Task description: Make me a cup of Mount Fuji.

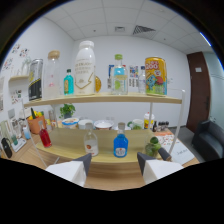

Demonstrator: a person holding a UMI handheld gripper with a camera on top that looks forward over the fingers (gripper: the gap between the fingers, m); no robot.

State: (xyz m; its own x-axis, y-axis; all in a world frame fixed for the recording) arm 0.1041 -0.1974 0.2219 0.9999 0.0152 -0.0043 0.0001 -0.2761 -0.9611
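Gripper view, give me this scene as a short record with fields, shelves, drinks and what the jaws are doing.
setting: office room, two-tier wooden shelf
top shelf: large white bottle, yellow can, small teal bottle
lower shelf: blue bottle, clear bottle, red bottle
gripper: jaws open, holding nothing
nearest to jaws: blue bottle, just beyond them
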